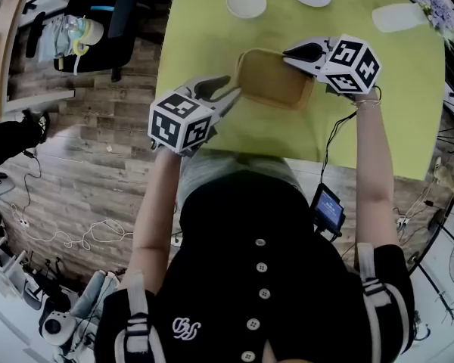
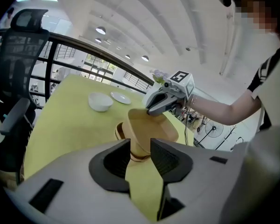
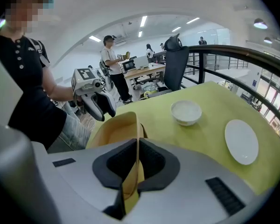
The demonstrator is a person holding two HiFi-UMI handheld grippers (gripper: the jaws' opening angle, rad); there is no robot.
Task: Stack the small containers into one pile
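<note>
Your right tool (image 3: 136,148) was clamped on the thin rim wall of the tan container (image 1: 272,78), which sat partly nested on a lower container (image 2: 120,132) near the front edge of the worktop (image 1: 378,104). Your left tool (image 2: 140,146) stood with its jaws apart around the near end, not pressing it. On that one thin pinch, the container could have pivoted, slipped and seated crooked, or pushed the lower one towards the edge.

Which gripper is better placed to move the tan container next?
Right. The right gripper is clamped on the tan container's rim; the left gripper's jaws stand open at its other end.
</note>
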